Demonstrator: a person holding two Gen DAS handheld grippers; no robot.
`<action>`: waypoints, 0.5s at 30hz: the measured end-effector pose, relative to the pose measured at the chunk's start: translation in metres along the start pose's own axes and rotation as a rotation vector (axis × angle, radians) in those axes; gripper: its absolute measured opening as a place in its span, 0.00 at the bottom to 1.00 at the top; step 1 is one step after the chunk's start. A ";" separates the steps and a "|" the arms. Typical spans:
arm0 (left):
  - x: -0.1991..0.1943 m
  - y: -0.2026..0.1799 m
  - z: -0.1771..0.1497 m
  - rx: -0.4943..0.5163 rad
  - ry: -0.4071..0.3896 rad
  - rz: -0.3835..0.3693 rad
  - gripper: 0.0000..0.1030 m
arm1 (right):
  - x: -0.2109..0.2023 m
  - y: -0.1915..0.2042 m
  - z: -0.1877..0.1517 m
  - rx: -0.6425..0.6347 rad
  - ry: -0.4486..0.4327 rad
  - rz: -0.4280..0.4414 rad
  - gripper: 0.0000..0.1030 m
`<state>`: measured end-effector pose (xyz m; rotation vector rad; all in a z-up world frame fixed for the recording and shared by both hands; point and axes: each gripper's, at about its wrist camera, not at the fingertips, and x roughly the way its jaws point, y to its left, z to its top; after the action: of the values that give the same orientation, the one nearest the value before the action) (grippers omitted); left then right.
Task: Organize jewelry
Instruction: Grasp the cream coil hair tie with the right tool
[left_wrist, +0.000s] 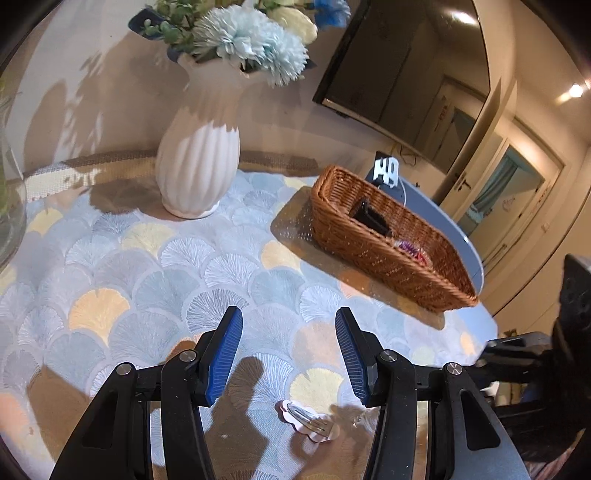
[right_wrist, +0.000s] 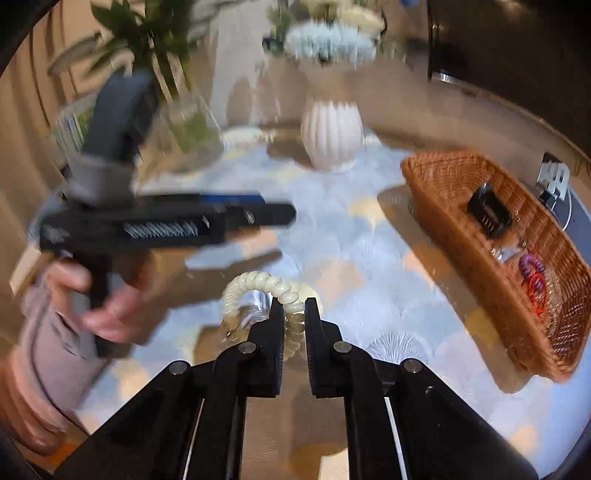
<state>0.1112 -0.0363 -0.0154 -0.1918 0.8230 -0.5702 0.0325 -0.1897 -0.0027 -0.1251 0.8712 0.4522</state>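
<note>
Right wrist view: right hand-held gripper (right_wrist: 294, 308) has its jaws nearly together, pinching one side of a cream spiral hair tie (right_wrist: 264, 291); most of the loop sticks out to the left of the fingers, above the worktop (right_wrist: 351, 258). Frame is motion-blurred. Wicker basket (right_wrist: 517, 258) sits to the right, well apart from the tie, already holding a black claw clip (right_wrist: 489, 212) and purple and red coil ties (right_wrist: 533, 280). A hand (right_wrist: 99, 302) at left grips the other tool's handle.

Left wrist view: left hand-held gripper (left_wrist: 289, 332) stands about half open with nothing between the blue pads (left_wrist: 225, 354). A flower-shaped snap hair clip (left_wrist: 308, 421) lies flat on the worktop just below and between the fingers, not touched. White ribbed vase (left_wrist: 199, 162) with pale blue flowers stands behind, apart from both.

Judged step: carrying the tie toward the basket. Risks:
- grip is on a thin, springy coil near the fingertips; a quick swing could let it slip or spring out short of the basket.
- dangling loop could catch on the basket rim and tug free.
- flat clip on patterned cloth is hard to pinch; pads may slide over it or snag the fabric.
</note>
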 end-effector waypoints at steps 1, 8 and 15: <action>-0.001 0.001 0.000 -0.006 -0.002 0.000 0.52 | 0.000 0.000 0.002 -0.006 0.007 -0.056 0.11; 0.001 -0.005 -0.002 0.018 0.013 0.000 0.52 | 0.035 -0.020 -0.018 0.043 0.198 -0.244 0.11; 0.003 -0.008 -0.004 0.030 0.019 -0.003 0.52 | -0.014 -0.021 -0.014 0.152 0.049 0.092 0.11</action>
<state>0.1067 -0.0449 -0.0167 -0.1602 0.8320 -0.5874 0.0244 -0.2173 -0.0026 0.0435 0.9594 0.4681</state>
